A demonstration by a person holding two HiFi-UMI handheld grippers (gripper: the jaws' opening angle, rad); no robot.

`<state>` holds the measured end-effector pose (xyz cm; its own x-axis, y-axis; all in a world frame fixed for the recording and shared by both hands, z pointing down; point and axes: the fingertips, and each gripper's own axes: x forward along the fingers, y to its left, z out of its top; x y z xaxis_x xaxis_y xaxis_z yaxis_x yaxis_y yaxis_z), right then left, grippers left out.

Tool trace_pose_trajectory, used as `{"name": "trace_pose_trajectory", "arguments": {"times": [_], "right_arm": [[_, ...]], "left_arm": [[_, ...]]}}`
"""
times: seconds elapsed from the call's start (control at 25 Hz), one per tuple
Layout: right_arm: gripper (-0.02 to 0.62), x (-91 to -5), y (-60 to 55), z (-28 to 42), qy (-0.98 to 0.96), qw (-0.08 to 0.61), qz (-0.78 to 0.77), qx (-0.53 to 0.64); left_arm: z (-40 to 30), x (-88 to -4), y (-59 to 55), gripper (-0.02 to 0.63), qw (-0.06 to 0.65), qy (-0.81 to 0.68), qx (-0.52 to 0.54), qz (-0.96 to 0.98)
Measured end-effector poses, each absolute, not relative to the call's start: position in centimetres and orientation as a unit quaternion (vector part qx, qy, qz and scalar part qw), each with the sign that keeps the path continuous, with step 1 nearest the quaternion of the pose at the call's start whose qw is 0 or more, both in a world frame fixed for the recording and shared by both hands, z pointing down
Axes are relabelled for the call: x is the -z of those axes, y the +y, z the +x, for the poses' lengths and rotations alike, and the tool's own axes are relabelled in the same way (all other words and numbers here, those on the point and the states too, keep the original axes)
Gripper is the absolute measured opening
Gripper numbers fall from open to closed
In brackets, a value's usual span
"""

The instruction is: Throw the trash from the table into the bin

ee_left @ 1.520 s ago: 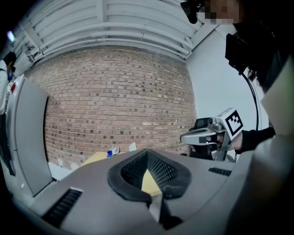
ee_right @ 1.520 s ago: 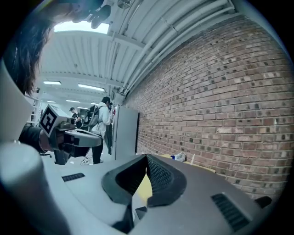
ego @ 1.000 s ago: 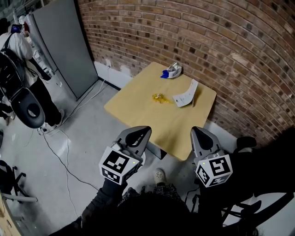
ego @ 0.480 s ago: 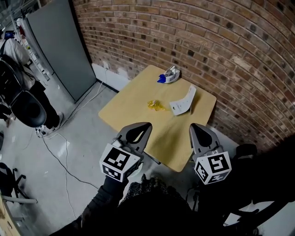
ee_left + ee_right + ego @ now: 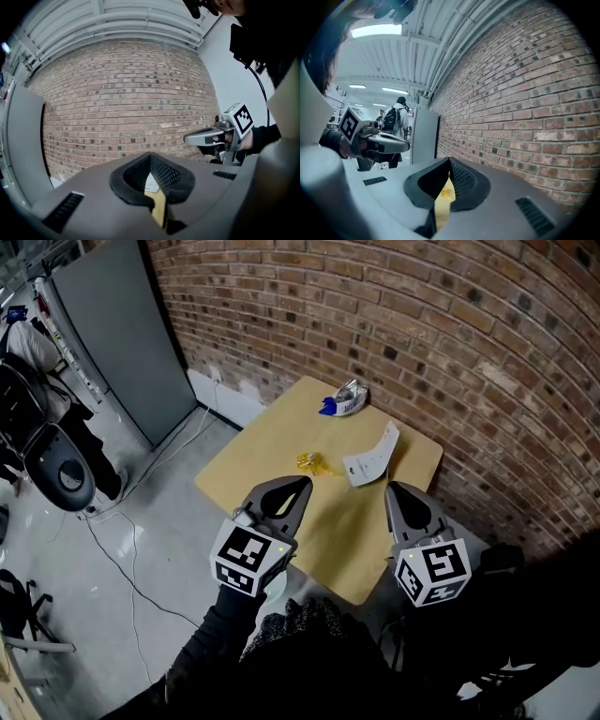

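The desk point(image 5: 262, 474) is placed with one side along the brick wall point(image 5: 422, 324). On the desk, a wrapper point(image 5: 343, 401) is found at the far corner, close to the wall. A paper slip point(image 5: 372, 457) is laid nearer, towards the right edge, and a small scrap point(image 5: 311, 463) is laid just left of it, apart from it. The left gripper point(image 5: 298, 487) and the right gripper point(image 5: 397, 491) are held side by side over the near part of the desk. A cabinet point(image 5: 122, 334) is seen at the far left, and a chair point(image 5: 61, 474) on the floor point(image 5: 159, 521) left of the desk.
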<state>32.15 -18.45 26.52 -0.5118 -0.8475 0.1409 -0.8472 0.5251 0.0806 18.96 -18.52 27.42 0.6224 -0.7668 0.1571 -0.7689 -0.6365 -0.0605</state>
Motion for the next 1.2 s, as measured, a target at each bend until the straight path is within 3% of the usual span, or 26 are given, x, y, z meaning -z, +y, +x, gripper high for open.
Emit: {"name": "trace_pose_trajectory", "arguments": {"times": [0.48,0.52,0.6,0.76,0.88,1.2], "right_arm": [[0.015,-27.7,-23.7,33.3,-0.866,0.09,0.491,0.011],[0.027,-27.9,-24.3,33.6,-0.862,0.095,0.498,0.015],[0.131,-28.5,-25.7,34.3,-0.852,0.106,0.513,0.015],[0.264,-30.3,-28.5,35.8,-0.838,0.109,0.534,-0.013],[0.298,-32.4,-30.7,37.1,-0.828,0.114,0.547,-0.043],[0.299,-39.0,-35.9,38.9,-0.805,0.158,0.563,-0.102]], "left_arm": [[19.1,-28.5,-22.8,0.006,0.019,-0.451,-0.088,0.888],[19.0,-28.7,-23.0,0.006,0.02,-0.453,-0.089,0.887],[18.9,-29.0,-23.6,0.006,0.024,-0.456,-0.09,0.885],[18.7,-29.3,-24.3,0.006,0.029,-0.464,-0.09,0.881],[18.3,-29.5,-24.8,0.006,0.031,-0.471,-0.09,0.877],[17.5,-30.0,-25.7,0.006,0.032,-0.49,-0.104,0.865]]}}
